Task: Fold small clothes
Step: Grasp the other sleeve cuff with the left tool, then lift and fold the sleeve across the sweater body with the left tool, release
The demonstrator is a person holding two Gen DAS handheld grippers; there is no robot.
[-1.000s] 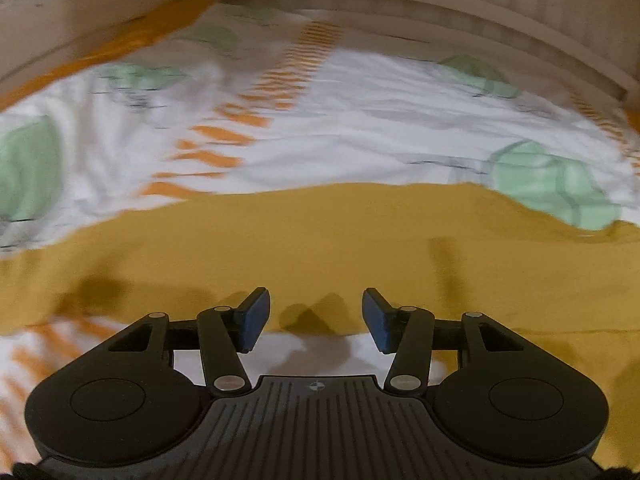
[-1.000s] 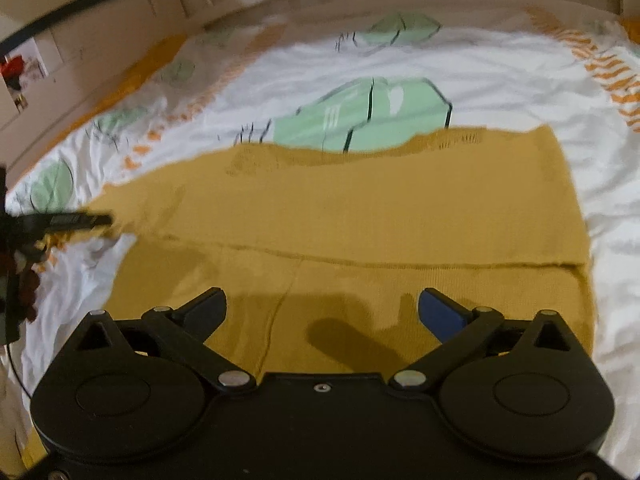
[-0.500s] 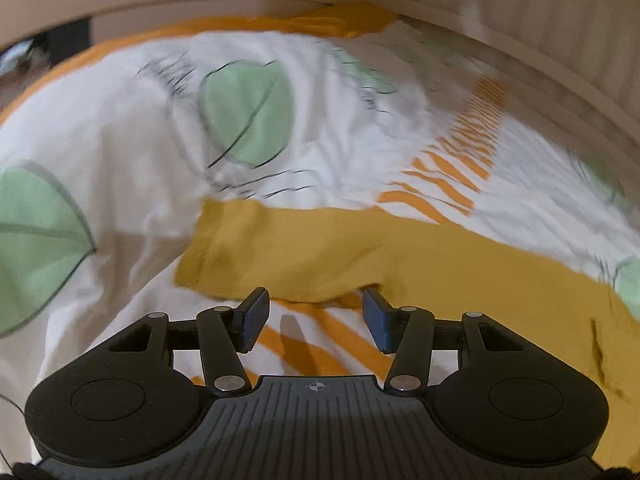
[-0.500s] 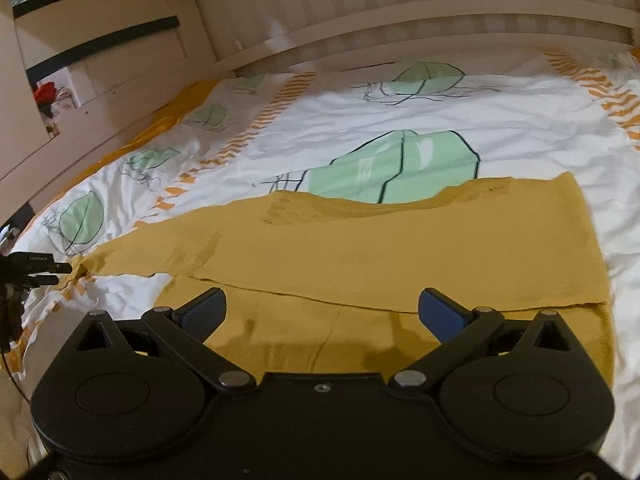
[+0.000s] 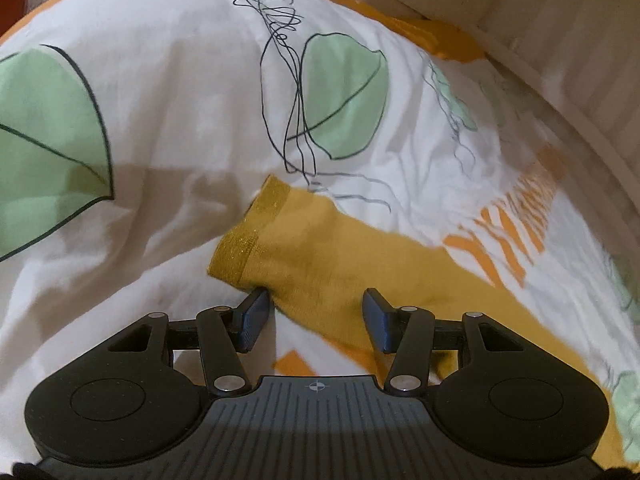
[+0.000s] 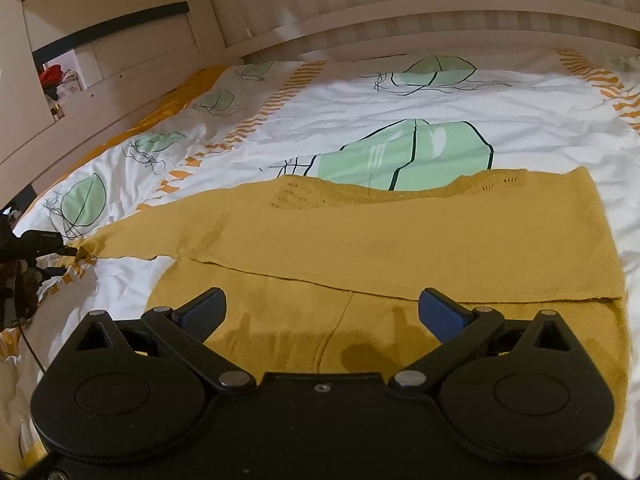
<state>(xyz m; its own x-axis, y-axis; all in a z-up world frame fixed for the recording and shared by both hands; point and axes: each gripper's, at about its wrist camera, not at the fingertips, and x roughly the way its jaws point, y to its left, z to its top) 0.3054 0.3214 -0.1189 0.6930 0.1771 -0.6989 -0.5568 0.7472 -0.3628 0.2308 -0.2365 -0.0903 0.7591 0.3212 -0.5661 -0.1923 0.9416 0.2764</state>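
A mustard knit sweater (image 6: 400, 240) lies flat on the bed, its upper half folded over the lower. Its sleeve (image 5: 320, 264) stretches out to the left and ends in a glittery cuff (image 5: 248, 236). My left gripper (image 5: 316, 316) is open and straddles the sleeve just behind the cuff, with the pads apart from the cloth. In the right wrist view that left gripper (image 6: 40, 240) shows at the far left edge, at the sleeve's end (image 6: 86, 254). My right gripper (image 6: 322, 312) hangs open over the sweater's near part, with nothing between its fingers.
The bed is covered by a white sheet (image 6: 440, 96) with green leaf prints and orange stripes. A pale wooden bed frame (image 6: 400, 20) runs along the far side. Shelves with clutter (image 6: 60, 80) stand at the left.
The left gripper has swept along the sweater to the sleeve's end and rolled; the cuff now lies just ahead of its fingers. The right gripper has hardly moved.
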